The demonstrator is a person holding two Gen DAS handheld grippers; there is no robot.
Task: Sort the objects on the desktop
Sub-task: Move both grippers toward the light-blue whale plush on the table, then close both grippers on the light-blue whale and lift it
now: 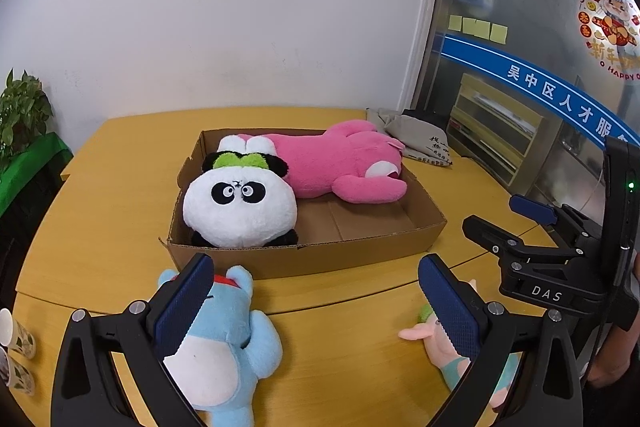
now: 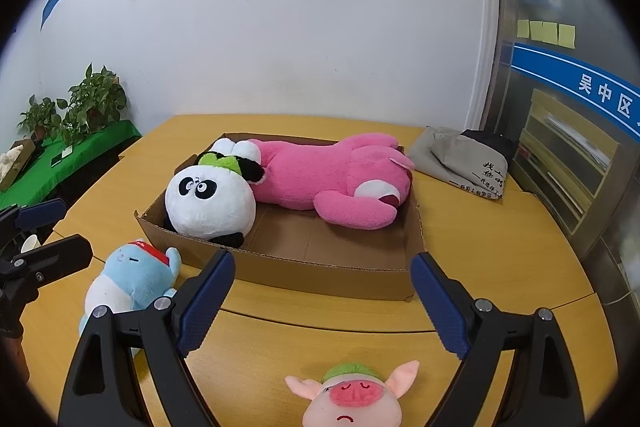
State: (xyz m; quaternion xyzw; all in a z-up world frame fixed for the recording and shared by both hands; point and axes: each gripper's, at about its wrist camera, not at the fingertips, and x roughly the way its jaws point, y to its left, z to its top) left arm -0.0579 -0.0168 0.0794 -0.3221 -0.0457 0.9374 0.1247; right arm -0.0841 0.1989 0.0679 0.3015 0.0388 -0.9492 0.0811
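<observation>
Yellow bench [image 2: 480,267], cardboard box [image 2: 320,271] mid-frame holding two plush toys. Both grippers wide open, empty: left gripper [image 1: 316,307] above blue plush [image 1: 224,347], right gripper [image 2: 320,303] above pig plush [image 2: 352,399]. Centre each toy before closing.

Service office: wall banner [image 1: 568,99], sticky notes [image 1: 478,28].

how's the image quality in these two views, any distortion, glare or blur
Left wrist view: strong fisheye bending, dark vignette corners, the table edge curves; reflections on the glass door blur its stickers. Right wrist view: same barrel distortion, even soft lighting, the panda plush sharp.
</observation>
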